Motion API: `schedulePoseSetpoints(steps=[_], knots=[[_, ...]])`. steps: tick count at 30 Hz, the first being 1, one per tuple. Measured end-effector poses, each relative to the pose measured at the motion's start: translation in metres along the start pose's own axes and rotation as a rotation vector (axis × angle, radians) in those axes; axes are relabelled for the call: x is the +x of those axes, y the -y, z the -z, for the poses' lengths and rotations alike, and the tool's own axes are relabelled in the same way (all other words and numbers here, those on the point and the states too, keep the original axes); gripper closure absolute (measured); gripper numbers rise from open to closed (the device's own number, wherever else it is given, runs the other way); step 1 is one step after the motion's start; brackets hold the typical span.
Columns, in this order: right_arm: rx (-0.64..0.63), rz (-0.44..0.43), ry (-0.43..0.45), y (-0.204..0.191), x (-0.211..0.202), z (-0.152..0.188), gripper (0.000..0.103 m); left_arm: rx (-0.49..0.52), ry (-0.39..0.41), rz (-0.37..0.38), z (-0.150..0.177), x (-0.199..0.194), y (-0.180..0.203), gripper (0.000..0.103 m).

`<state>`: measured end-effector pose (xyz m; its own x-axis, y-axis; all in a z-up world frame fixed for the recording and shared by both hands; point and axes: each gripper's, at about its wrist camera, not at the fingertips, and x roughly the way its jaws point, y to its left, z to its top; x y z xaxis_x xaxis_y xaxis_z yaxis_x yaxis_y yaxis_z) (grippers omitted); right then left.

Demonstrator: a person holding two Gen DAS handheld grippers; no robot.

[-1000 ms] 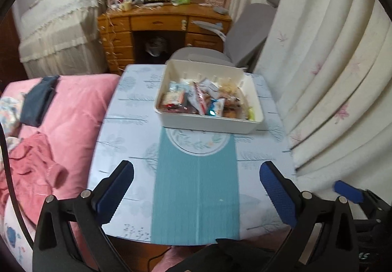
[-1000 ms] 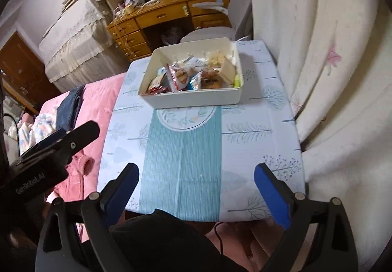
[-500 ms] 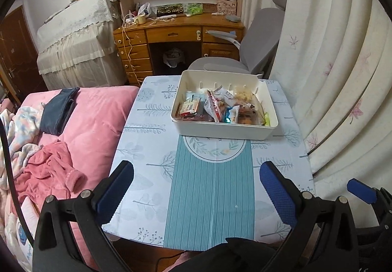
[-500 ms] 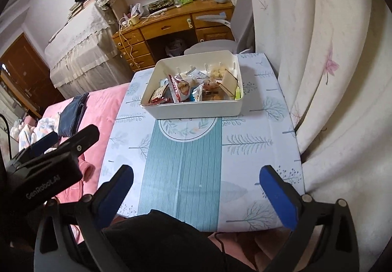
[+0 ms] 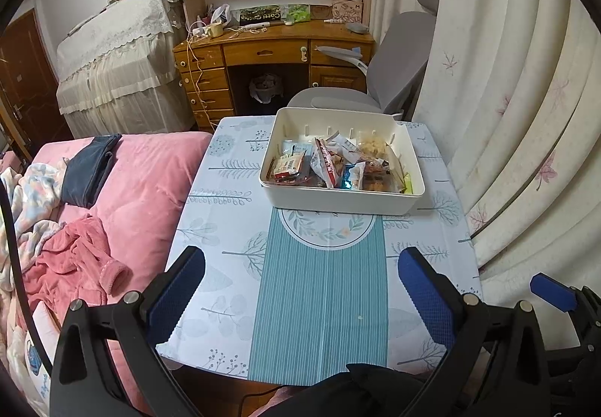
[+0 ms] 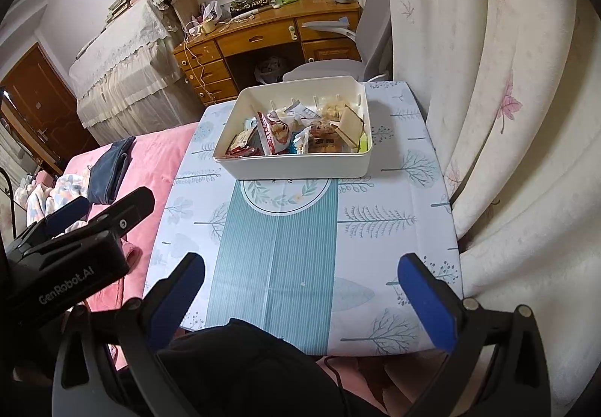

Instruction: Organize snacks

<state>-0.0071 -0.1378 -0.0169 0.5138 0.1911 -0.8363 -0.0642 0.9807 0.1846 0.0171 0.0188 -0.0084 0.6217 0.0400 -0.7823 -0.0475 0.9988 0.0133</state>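
Tablecloth bare (bin far-edge)

A table under a pale tree-print cloth with a teal striped band down its middle carries a white bin of snack packets at its far end, touching the band's round motif.

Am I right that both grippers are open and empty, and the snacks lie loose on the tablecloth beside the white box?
Not quite: the left wrist view shows the snacks inside the white box, not beside it. Both the left gripper and right gripper are open and empty.
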Motion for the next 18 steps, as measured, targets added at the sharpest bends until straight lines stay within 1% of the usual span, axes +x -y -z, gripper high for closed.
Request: schedulePoseSetpoints(steps=[6, 18], knots=[[-0.026, 0.003, -0.001, -0.0034, 0.0017, -0.0019, 0.0, -0.003, -0.006, 0.0, 0.0003, 0.0014, 0.0006, 0.001], [-0.012, 0.013, -0.019, -0.0055, 0.0069, -0.0027, 0.0, 0.01, -0.018, 0.028, 0.0008, 0.0054, -0.001, 0.001]])
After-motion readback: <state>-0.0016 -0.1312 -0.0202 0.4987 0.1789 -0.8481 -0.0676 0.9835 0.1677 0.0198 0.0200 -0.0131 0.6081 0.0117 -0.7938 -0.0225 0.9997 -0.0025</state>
